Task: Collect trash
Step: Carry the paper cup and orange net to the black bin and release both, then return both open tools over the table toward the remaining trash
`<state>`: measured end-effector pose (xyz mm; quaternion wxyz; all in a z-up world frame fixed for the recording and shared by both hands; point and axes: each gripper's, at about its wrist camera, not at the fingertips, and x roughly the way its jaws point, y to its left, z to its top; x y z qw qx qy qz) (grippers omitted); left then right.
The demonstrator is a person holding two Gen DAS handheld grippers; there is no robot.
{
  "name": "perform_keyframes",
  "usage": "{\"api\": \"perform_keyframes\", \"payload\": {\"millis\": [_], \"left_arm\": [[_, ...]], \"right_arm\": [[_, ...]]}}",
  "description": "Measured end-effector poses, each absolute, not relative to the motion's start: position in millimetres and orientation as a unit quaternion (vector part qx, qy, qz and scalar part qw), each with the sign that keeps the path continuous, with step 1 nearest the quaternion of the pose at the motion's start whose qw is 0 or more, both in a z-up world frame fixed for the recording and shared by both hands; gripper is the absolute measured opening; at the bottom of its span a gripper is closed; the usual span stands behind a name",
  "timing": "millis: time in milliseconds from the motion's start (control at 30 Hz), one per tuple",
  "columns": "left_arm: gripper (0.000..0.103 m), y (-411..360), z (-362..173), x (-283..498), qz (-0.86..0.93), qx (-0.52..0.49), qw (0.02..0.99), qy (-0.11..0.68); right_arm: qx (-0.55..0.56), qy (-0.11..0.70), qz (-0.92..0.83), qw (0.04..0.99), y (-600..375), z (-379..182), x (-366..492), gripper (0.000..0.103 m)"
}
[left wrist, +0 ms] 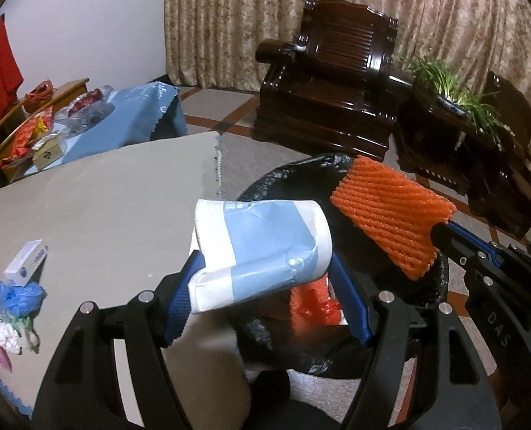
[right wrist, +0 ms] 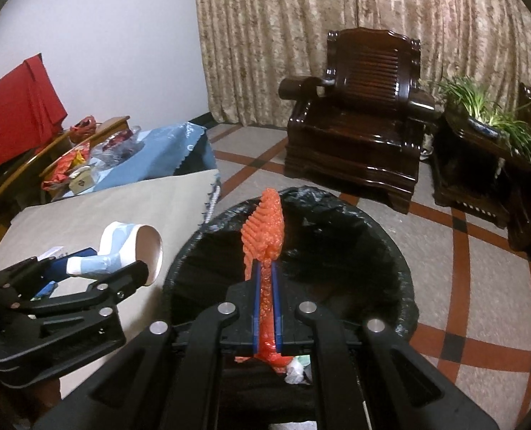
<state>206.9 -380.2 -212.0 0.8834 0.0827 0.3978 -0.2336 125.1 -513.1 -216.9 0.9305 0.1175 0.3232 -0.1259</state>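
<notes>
Black-lined bin holds red plastic; white scrap.

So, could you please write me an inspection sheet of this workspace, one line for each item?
Surface: table under a beige cloth, bin beside it.
Job's things: crumpled paper cup in the left gripper; orange foam net in the right gripper; black-lined trash bin below, red scrap inside.
Clutter: small box, blue bag, white wrappers left on the table.
Grippers: both closed on their items, the right over the bin.
Cables: nothing seen.
Surroundings: dark wooden armchair, potted plant, curtain.
</notes>
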Motion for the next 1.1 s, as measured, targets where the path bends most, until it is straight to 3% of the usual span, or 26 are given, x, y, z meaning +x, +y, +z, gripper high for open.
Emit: {"api": "perform_keyframes", "payload": {"millis": [400,533,567,800,867,1100], "left_arm": [[0.071,-430.9,-258.3,232.9,-0.270,0.096,0.852,0.438],[0.074,-436.8,-274.8,235.8,-0.274,0.112,0.842,0.452],[0.075,-435.5,-276.7,235.5,-0.274,0.116,0.841,0.452],[0.076,-407.9,-275.0,228.2,-0.259,0.118,0.846,0.452],[0.083,-395.3,-269.1,227.1,-0.251,0.116,0.851,0.446],[0.083,-333.3,-239.2,223.9,-0.218,0.103,0.873,0.423]], "right_arm": [[0.133,0.366,-0.148,0.909,-547.6,-258.5,141.7,0.007],[0.160,0.388,-0.154,0.894,-555.2,-277.1,139.8,0.027],[0.163,0.389,-0.157,0.893,-554.3,-279.6,136.7,0.027],[0.178,0.386,-0.155,0.892,-541.8,-279.2,116.4,0.027],[0.177,0.385,-0.152,0.893,-532.3,-274.4,112.1,0.027],[0.167,0.377,-0.138,0.900,-498.1,-253.7,113.5,0.028]]}}
